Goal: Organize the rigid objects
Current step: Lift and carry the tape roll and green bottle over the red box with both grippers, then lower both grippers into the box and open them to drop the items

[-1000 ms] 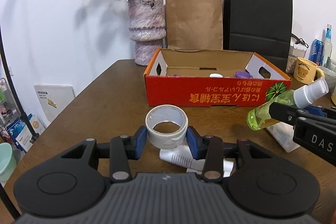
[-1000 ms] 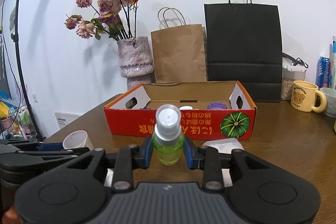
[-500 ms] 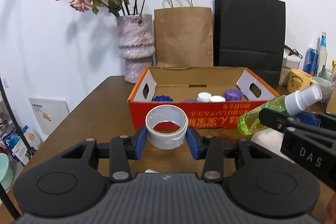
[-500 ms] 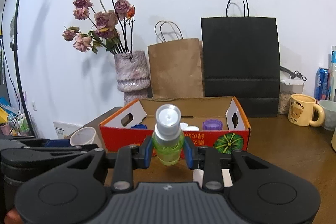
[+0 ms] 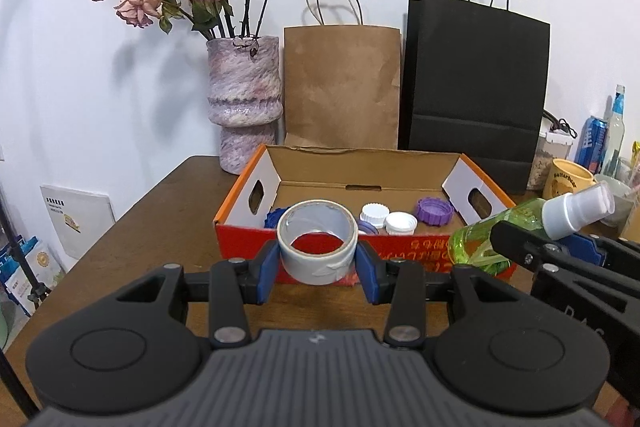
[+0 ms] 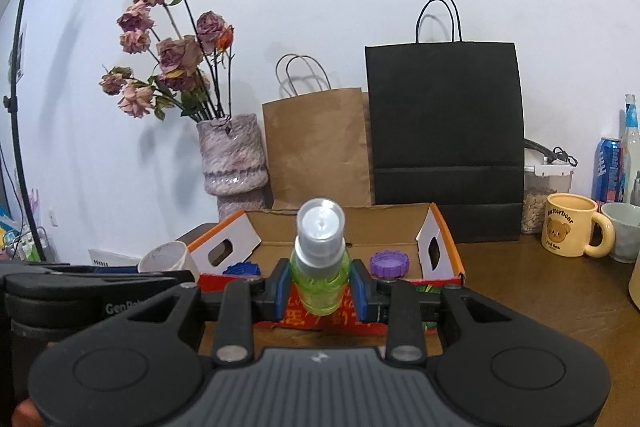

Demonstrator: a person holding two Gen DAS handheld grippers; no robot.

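the brown wooden tabletop carries everything, and your landmark is the red-and-orange open cardboard box sitting on it. behind the box stand a black paper bag, a brown paper bag and a mottled pink vase of dried roses. right of the box is a yellow bear mug. inside the box lie a purple ridged cap, two white bottle caps and a blue cap, partly hidden.

your left gripper hangs just in front of the box's near wall, its blue fingers clenched on a grey roll of tape, held with its hole facing upward. your right gripper is at the box's near right corner, fingers clamped on a green spray bottle with a clear cap, which points toward the box.
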